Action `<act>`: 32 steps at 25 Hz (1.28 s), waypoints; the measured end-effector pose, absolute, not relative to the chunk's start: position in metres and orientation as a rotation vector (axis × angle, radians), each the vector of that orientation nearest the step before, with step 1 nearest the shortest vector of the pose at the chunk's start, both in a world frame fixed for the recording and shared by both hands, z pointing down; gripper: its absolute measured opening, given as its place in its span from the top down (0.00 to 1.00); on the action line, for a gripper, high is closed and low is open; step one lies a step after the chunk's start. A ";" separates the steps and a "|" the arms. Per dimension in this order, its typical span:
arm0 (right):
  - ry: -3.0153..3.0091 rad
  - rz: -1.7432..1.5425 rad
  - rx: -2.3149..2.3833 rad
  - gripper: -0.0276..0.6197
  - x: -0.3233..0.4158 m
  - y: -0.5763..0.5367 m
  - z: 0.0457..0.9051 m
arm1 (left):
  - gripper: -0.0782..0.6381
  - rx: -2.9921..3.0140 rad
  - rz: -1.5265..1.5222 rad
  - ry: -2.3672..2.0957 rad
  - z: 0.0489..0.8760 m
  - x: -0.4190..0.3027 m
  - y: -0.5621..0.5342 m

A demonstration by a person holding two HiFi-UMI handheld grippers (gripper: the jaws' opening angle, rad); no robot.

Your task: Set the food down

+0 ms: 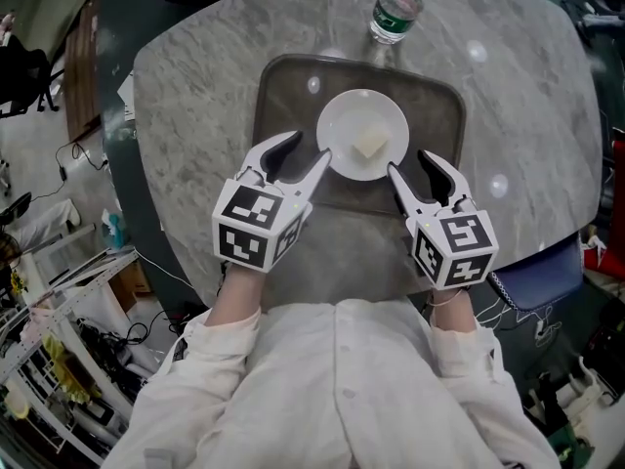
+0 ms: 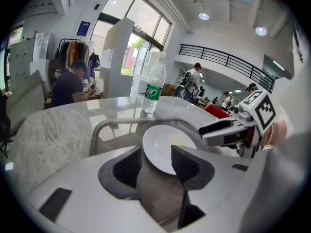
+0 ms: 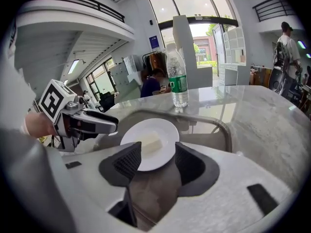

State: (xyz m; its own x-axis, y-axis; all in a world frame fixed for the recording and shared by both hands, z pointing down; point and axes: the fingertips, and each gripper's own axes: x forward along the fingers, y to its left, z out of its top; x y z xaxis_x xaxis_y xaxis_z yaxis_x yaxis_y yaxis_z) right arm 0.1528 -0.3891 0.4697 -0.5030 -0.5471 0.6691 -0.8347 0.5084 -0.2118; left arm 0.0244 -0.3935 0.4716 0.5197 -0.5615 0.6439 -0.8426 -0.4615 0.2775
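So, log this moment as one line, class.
left tool: open | right tool: open | plate: on tray | food: on plate

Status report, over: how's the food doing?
Open, empty: left gripper and right gripper, flanking white plate. Plate holds pale food block, sits on tray. Beyond tray: water bottle, not blocking.

Marble table [image 1: 195, 86], tall windows [image 3: 194, 8] (daylight), balcony railing [image 2: 228, 62] above.

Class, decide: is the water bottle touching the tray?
Apart. The left gripper view shows a strip of marble table between the base of the water bottle and the far rim of the tray.
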 end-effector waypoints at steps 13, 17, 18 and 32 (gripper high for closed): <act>-2.391 0.497 1.266 0.73 0.136 -0.352 0.383 | 0.64 2.368 0.508 -1.109 0.393 0.014 -0.343; -2.400 0.440 1.323 0.80 0.136 -0.326 0.366 | 0.64 2.418 0.523 -1.104 0.379 0.001 -0.318; -2.402 0.424 1.332 0.80 0.134 -0.319 0.362 | 0.64 2.422 0.526 -1.108 0.377 -0.005 -0.312; -2.547 0.250 1.331 0.94 0.071 -0.217 0.306 | 0.76 2.577 0.280 -0.914 0.338 -0.044 -0.207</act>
State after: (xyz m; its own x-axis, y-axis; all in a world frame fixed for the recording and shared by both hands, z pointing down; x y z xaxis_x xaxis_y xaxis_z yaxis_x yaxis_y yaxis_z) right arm 0.0714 -0.2170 0.3063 -0.5482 -0.7795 0.3030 -0.8235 0.5663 -0.0331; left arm -0.0438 -0.2068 0.3383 0.7675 -0.5607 0.3108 -0.6386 -0.7111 0.2942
